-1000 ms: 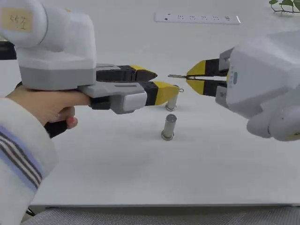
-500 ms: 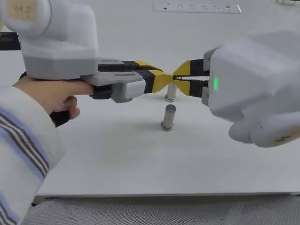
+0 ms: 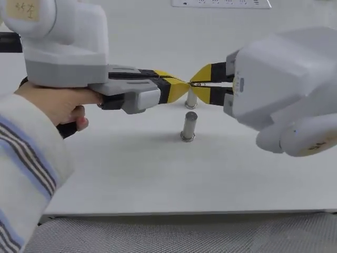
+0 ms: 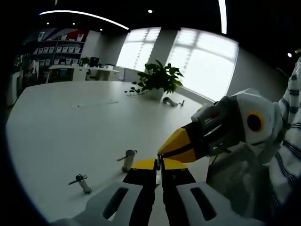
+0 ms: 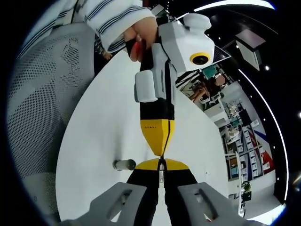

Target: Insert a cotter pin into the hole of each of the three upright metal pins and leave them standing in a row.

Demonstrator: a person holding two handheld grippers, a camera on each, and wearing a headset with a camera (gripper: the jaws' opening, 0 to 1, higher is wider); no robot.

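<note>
My left gripper [image 3: 183, 87] and my right gripper [image 3: 199, 84] meet tip to tip above the white table [image 3: 131, 168]. Between them is a thin cotter pin [image 3: 195, 84], and both grippers are shut on it, the left [image 4: 159, 165] at one end, the right [image 5: 161, 165] at the other. One upright metal pin [image 3: 188, 125] stands in front of the tips. A second metal pin [image 3: 191, 100] stands just below them, its top hidden. In the left gripper view two standing metal pins [image 4: 127, 161] [image 4: 83, 183] each carry a cotter pin near the top.
A white power strip [image 3: 221, 3] lies at the table's far edge. A grey mesh chair [image 3: 158, 234] sits at the near edge. A potted plant [image 4: 157, 80] stands far across the table. A hand in a striped sleeve [image 3: 52, 113] holds the left gripper.
The right gripper has carried the cotter pin left until the tips met. The left gripper's jaws, apart a second ago, now stand shut on the pin's free end.
</note>
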